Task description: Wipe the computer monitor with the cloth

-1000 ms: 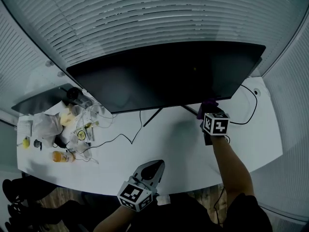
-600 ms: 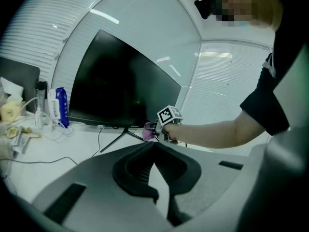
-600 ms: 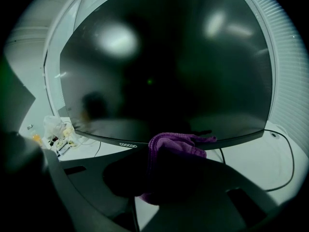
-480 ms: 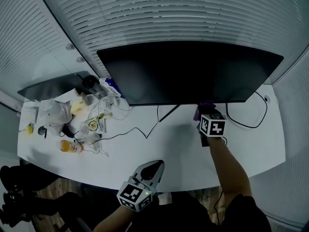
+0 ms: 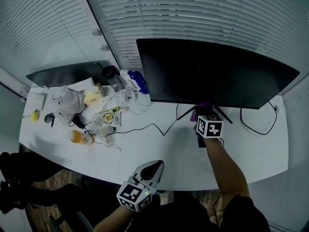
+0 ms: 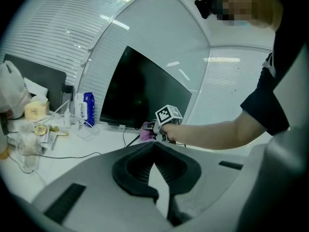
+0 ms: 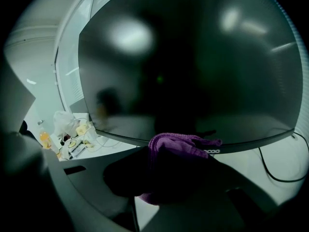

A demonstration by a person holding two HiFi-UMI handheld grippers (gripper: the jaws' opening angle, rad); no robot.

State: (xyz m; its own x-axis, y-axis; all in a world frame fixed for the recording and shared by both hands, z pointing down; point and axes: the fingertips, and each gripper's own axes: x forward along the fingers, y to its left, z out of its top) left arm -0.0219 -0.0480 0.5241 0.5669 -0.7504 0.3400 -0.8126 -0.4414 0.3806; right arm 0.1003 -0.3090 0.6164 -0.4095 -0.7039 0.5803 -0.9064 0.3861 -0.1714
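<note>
A wide black monitor (image 5: 212,71) stands on the white desk (image 5: 159,149); it fills the right gripper view as a dark screen (image 7: 193,62). My right gripper (image 5: 203,115) is shut on a purple cloth (image 5: 202,109), which sits just under the screen's bottom edge near the stand. In the right gripper view the cloth (image 7: 181,146) bunches between the jaws, close to the lower bezel. My left gripper (image 5: 150,169) hangs low near the desk's front edge, shut and holding nothing. From the left gripper view I see the monitor (image 6: 140,93), the purple cloth (image 6: 146,133) and the right gripper.
Clutter lies on the desk's left half: a white bag (image 5: 65,100), an orange bottle (image 5: 77,137), a dark jar (image 5: 112,76), a blue pack (image 5: 137,81), cables (image 5: 140,129). A second dark screen (image 5: 63,74) stands at far left. Window blinds (image 5: 193,13) run behind. A black cable (image 5: 260,124) loops at right.
The head view has swung, so the monitor and desk clutter sit further right in frame. The right gripper with the cloth stays under the monitor's lower edge; the left gripper is unmoved.
</note>
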